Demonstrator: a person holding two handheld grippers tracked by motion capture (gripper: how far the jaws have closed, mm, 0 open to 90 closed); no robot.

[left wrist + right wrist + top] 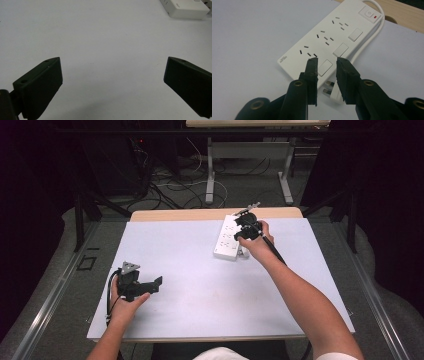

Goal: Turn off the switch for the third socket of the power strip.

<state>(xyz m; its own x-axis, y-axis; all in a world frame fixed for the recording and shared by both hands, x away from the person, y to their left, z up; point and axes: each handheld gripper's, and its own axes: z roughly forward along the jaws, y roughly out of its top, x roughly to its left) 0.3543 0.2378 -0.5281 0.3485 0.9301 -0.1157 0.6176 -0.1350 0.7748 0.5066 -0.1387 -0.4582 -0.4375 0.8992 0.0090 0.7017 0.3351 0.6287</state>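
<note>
The right gripper hangs over the near end of the power strip, jaws narrowed to a small gap with nothing between them, placed to take the white plug lying just below them beside the strip. The left gripper rests wide open and empty, well apart, out of the way.

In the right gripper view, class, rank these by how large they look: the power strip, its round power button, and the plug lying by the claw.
1. Power strip, far the largest.
2. Plug, partly hidden behind the right claw, so its full size is uncertain.
3. Power button, smallest, though farthest from the camera.
</note>
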